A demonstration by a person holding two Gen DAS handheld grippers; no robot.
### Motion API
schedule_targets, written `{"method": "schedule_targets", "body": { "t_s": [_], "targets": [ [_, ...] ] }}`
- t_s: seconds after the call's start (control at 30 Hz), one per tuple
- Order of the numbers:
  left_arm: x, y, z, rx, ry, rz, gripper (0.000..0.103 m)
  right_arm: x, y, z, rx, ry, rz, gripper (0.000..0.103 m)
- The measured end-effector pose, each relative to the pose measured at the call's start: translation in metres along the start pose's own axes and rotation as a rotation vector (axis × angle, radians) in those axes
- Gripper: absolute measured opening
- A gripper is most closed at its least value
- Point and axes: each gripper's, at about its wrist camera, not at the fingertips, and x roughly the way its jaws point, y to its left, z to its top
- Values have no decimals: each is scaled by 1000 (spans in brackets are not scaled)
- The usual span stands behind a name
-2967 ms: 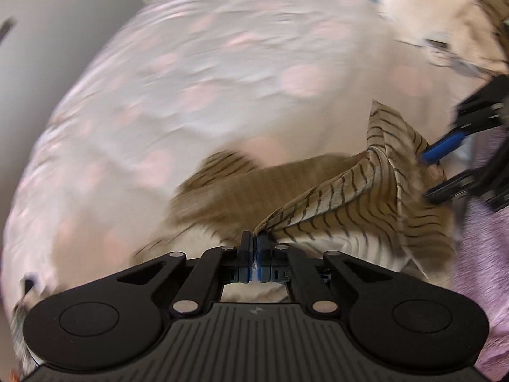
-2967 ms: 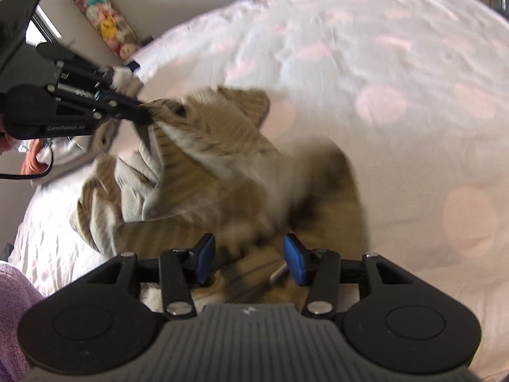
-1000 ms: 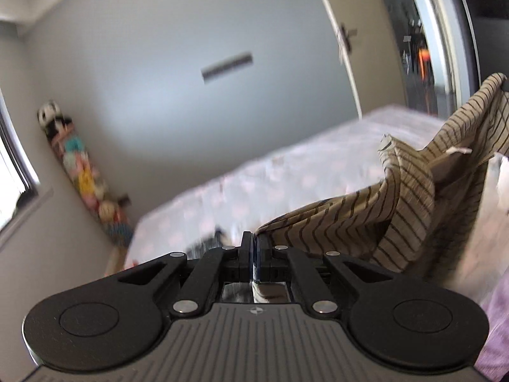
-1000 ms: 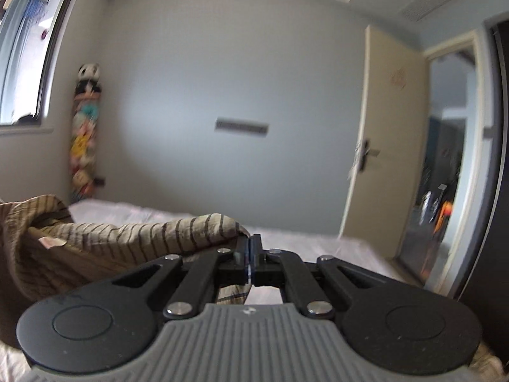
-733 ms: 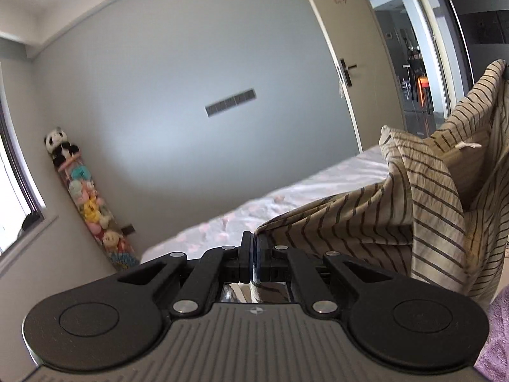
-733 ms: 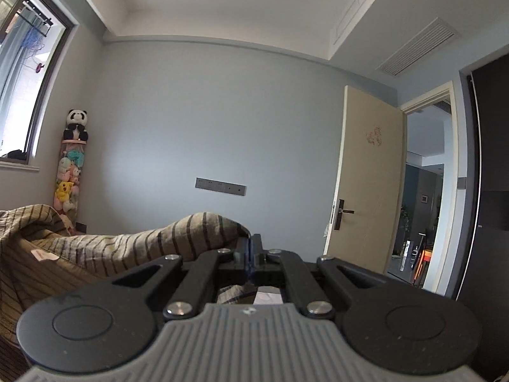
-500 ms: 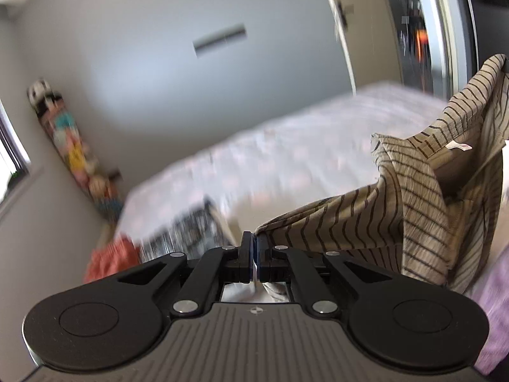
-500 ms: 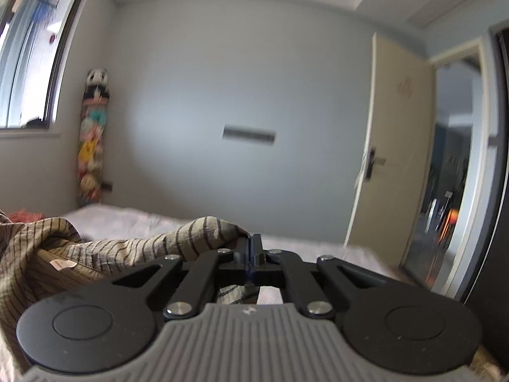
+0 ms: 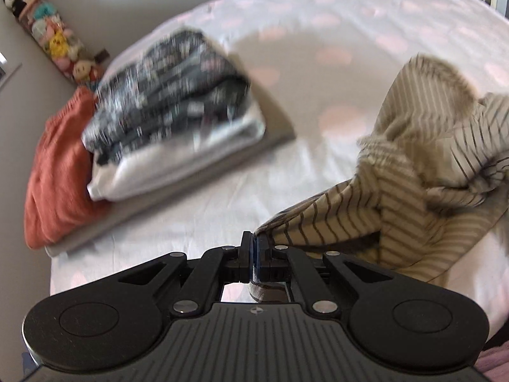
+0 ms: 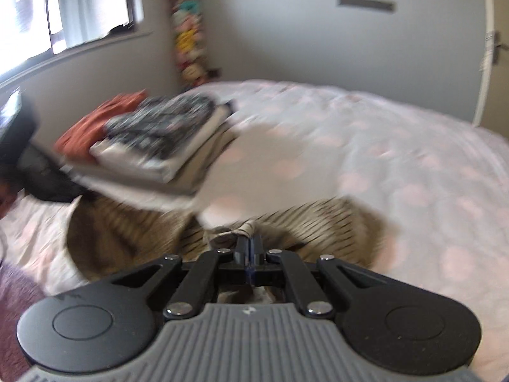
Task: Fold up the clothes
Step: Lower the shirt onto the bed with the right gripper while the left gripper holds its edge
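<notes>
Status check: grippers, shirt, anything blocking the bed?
Left gripper and right gripper both shut on striped shirt. Shirt bunched above bed. Folded stack off to the left, apart.

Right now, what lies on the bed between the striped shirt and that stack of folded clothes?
Only bare pink-spotted bedsheet lies between the striped shirt and the folded stack, clearest in the left wrist view.

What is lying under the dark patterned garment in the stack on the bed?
Under the dark patterned garment lies a folded white piece, then a flat grey layer resting on the bed. An orange garment sits beside them. Anything else between the layers is covered.
</notes>
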Motion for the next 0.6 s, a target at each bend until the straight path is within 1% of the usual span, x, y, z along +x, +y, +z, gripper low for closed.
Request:
{"method": "schedule_targets", "body": {
  "t_s": [0.1, 0.17, 0.23, 0.33, 0.37, 0.4, 0.5, 0.6],
  "targets": [
    [16, 4, -8, 5, 30, -6, 0, 30, 29, -28, -27, 104, 97, 1],
    [23, 4, -12, 10, 41, -11, 0, 47, 40, -45, -47, 166, 139, 2],
    [29, 4, -15, 19, 50, -14, 0, 58, 46, -60, -62, 222, 164, 2],
    [35, 2, -18, 48, 61, -18, 0, 65, 44, -72, -67, 283, 179, 2],
    [36, 1, -19, 58, 64, -19, 0, 65, 41, -73, -61, 293, 182, 2],
    [38, 1, -19, 63, 66, -19, 0, 66, 38, -74, -54, 303, 185, 5],
    [40, 2, -19, 71, 67, -22, 0, 57, 28, -71, -50, 314, 203, 10],
    [41, 3, -18, 72, 64, -23, 1, 37, 16, -61, -93, 300, 230, 17]
  ]
}}
